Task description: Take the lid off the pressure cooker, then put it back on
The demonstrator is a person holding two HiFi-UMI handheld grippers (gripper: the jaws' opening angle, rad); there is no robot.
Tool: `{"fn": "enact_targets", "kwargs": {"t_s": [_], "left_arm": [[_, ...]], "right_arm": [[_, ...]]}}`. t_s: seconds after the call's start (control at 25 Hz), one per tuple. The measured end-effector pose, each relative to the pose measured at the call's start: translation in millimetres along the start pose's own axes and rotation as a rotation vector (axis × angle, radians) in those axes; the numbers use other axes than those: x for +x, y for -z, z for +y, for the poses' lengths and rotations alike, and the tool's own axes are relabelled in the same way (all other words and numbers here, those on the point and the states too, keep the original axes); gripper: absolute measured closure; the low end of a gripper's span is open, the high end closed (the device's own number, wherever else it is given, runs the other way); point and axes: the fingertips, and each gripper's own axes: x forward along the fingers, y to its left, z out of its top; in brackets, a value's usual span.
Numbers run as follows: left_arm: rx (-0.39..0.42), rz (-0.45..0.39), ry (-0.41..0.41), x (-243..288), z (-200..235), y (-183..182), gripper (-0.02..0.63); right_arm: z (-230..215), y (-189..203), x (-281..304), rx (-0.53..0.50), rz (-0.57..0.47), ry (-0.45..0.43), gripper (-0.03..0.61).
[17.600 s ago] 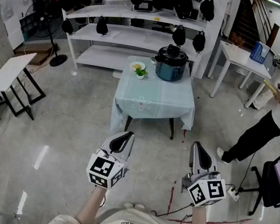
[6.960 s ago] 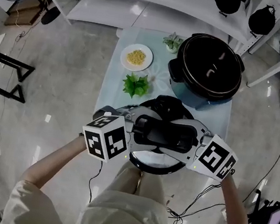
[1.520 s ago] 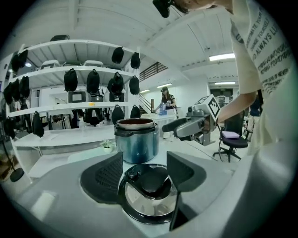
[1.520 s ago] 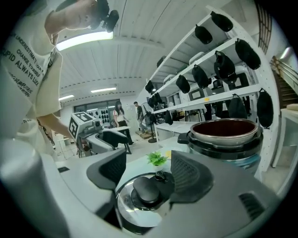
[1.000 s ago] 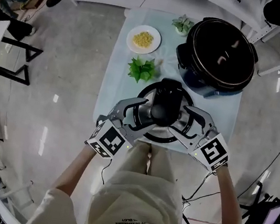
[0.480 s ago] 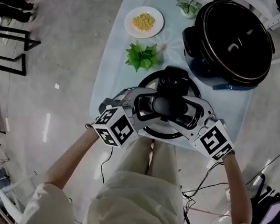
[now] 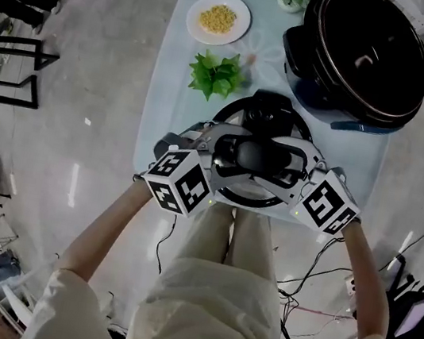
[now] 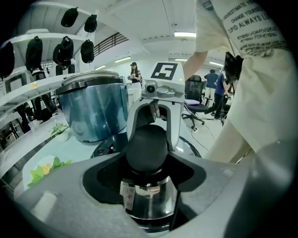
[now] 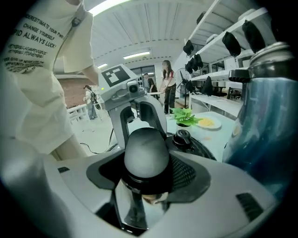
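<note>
The round black and silver pressure cooker lid (image 7: 264, 115) lies on the pale blue cloth-covered surface (image 7: 175, 94), close to the edge by the person, with its round black knob (image 7: 259, 155) sticking up. The left gripper (image 7: 227, 149) and the right gripper (image 7: 294, 161) sit on either side of the knob, and their grey fingers (image 8: 56, 195) are spread wide around it, not squeezing. Behind the lid stands the open blue and black pot (image 7: 360, 53), with a green leafy plant (image 7: 216, 74) and a white plate of yellow food (image 7: 219, 18) beside it.
</note>
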Motion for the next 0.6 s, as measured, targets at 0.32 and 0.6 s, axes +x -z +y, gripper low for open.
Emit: {"fn": "enact_targets", "kwargs": {"t_s": [0.32,0.6], "left_arm": [[0.002,-0.012,0.041,2.5,-0.8,0.2,0.336],[-0.005,0.023,0.044,4.0,-1.1,1.5,0.337]], "right_arm": [[0.5,-2.9,2.5,-0.016,0.002,-0.019,0.295],[-0.3,-2.3,4.1,-0.02,0.05,-0.008,0.299]]}}
